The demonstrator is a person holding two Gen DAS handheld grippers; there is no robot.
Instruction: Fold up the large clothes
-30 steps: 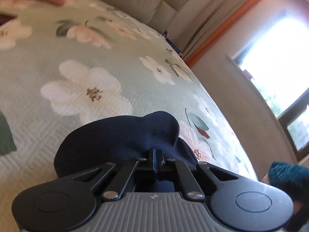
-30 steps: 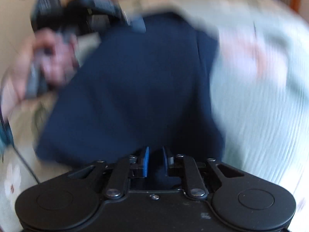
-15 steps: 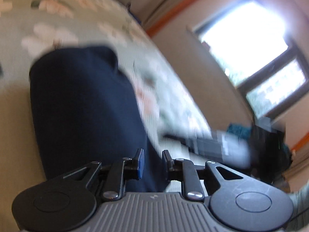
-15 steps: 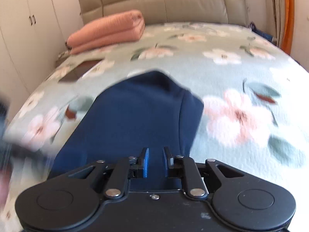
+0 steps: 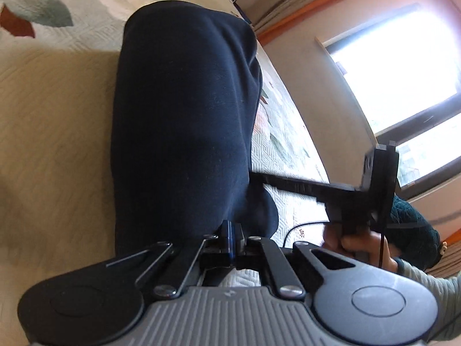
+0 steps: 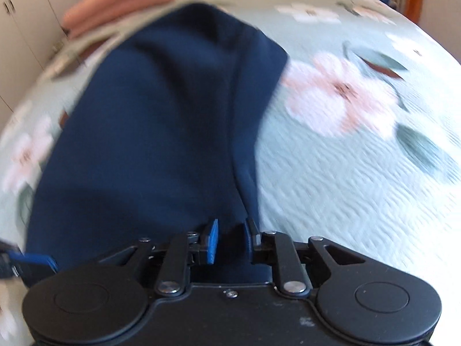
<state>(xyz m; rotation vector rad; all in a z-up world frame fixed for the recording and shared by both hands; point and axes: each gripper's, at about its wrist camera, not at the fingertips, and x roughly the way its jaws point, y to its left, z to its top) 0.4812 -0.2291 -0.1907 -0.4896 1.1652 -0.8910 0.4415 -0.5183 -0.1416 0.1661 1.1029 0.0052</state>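
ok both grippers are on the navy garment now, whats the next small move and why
Probably lower both ends onto the floral bedspread and smooth the fold. The left gripper looks pinched shut on the navy garment, and cloth sits between the right gripper fingers, though the jaws show a gap. The garment runs as one long doubled strip away from both, so laying it flat seems next.

One navy garment (image 5: 184, 109), folded, on bed (image 6: 360, 178). Two tools: left tool (image 5: 230, 240), right tool (image 6: 230, 240). One pink folded blanket (image 6: 121, 8) at bed head. One window (image 5: 403, 66). One hand (image 5: 360, 242).
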